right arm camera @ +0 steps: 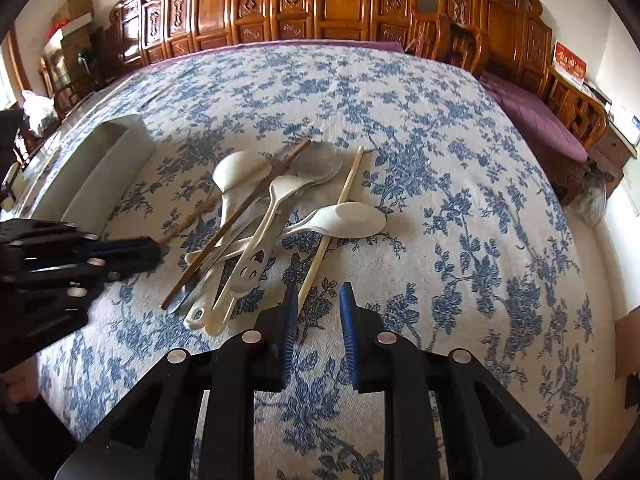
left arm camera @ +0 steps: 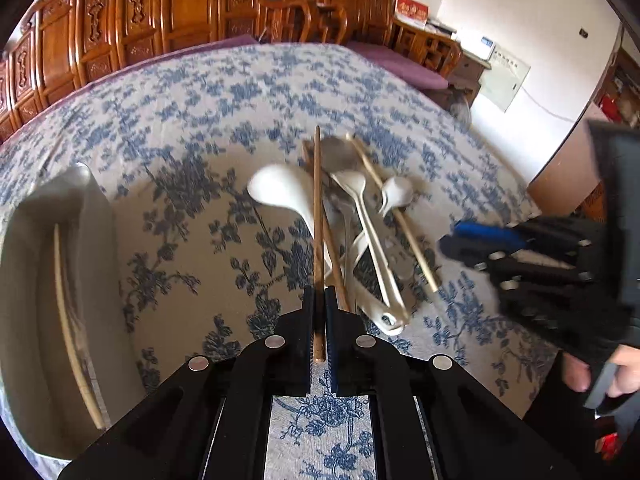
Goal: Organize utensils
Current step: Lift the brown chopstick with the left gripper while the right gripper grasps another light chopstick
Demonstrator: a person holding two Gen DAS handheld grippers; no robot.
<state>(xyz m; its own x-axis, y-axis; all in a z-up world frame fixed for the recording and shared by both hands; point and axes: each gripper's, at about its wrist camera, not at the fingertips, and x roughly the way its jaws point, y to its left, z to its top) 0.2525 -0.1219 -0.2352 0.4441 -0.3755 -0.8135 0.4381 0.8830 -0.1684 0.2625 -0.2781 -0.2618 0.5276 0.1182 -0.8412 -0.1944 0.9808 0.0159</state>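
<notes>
A heap of utensils lies mid-table on the blue floral cloth: white spoons, a metal ladle, a pale chopstick and a brown chopstick. My left gripper is shut on another brown chopstick, held just above the heap. It shows at the left of the right wrist view. My right gripper is open and empty near the heap's front edge, beside the pale chopstick's end; it shows in the left wrist view.
A white rectangular tray stands left of the heap with one pale chopstick inside; it shows in the right wrist view. Carved wooden chairs and a purple-cushioned bench line the table's far side.
</notes>
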